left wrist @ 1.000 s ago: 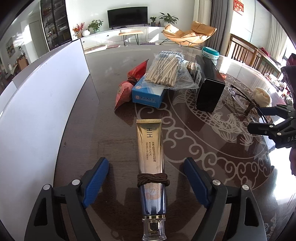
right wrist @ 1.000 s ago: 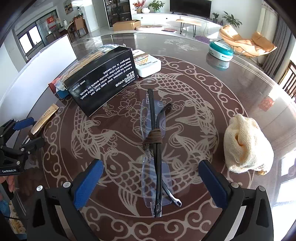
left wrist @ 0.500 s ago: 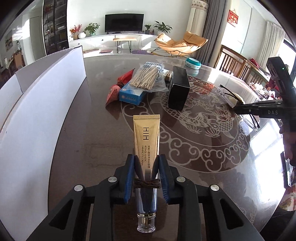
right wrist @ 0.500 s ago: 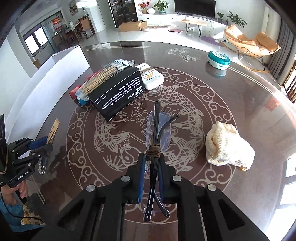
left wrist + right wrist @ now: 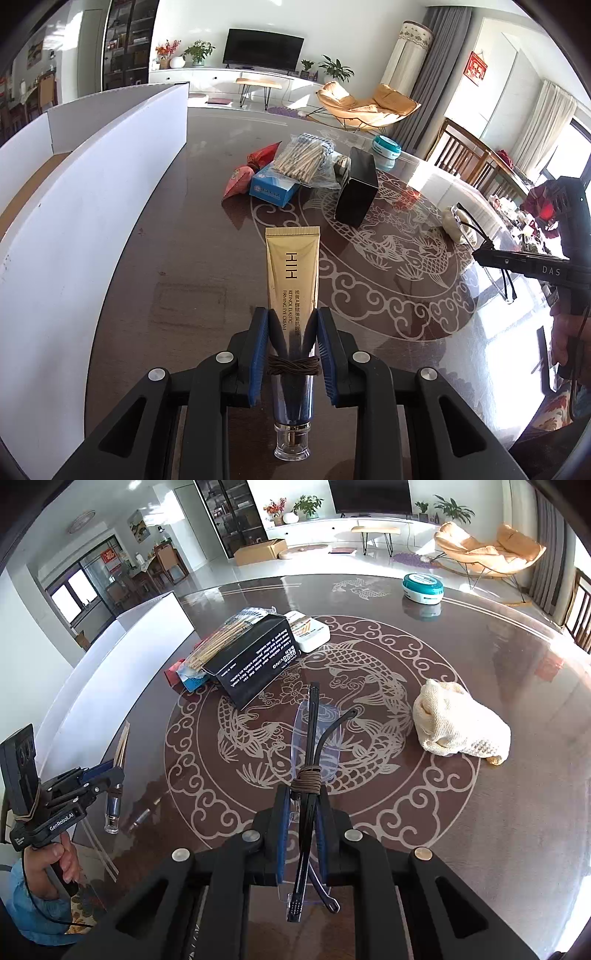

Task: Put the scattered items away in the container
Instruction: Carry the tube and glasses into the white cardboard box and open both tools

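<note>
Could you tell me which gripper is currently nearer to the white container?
Left. The left gripper, shut on the gold tube, is beside the white container; the right gripper, holding the glasses, is farther across the table.

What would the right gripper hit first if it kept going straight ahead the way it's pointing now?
Probably nothing at once: the right gripper, shut on the glasses, points across bare table. The black box lies left of that line, the cream cloth right. Depth is uncertain.
</note>
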The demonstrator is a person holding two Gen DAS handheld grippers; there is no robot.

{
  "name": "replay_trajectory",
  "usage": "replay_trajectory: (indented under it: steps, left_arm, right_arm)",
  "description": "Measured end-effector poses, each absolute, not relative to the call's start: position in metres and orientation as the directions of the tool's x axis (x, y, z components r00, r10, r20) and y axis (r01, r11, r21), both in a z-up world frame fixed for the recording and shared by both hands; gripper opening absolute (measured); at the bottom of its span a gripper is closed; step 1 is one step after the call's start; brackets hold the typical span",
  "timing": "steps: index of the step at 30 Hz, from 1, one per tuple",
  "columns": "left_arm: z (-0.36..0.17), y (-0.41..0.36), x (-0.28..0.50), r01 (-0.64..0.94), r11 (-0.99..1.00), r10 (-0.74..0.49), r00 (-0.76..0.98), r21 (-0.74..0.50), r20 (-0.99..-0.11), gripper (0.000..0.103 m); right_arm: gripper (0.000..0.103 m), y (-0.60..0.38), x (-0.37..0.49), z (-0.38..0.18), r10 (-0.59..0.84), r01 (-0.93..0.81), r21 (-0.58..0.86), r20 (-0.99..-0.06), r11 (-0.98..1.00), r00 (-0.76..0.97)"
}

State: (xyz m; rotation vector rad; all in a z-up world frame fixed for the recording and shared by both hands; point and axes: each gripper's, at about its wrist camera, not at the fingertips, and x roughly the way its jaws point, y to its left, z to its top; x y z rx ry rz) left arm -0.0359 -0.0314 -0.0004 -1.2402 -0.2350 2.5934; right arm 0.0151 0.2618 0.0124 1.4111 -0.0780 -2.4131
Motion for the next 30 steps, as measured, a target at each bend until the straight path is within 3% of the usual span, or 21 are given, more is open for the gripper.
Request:
replay_trajectory:
  steps: [10, 18, 24, 30]
  left_arm:
    - [0.016, -0.037, -0.029, -0.157, -0.948, 0.311, -0.645, -0.277, -0.698, 0.026]
    - [0.065, -0.079, -0.011, -0.149, -0.918, 0.361, -0.699, -0.368, -0.617, 0.026]
    - [0.103, -0.172, 0.007, -0.025, -0.954, 0.214, -0.758, -0.3, -0.617, 0.026]
    - [0.094, -0.288, 0.017, 0.215, -0.947, 0.004, -0.732, -0.238, -0.681, 0.026]
  right_arm:
    - [0.014, 0.26, 0.029, -0.004, -0.332, 0.276, 0.226, -0.833, -0.934, -0.442]
    - [0.014, 0.205, 0.001, 0.031, -0.394, 0.397, 0.221, -0.812, -0.891, -0.43]
    - [0.014, 0.086, -0.027, 0.084, -0.546, 0.591, 0.258, -0.747, -0.764, -0.38]
    - [0.014, -0.061, -0.025, 0.108, -0.685, 0.792, 0.318, -0.71, -0.521, -0.166]
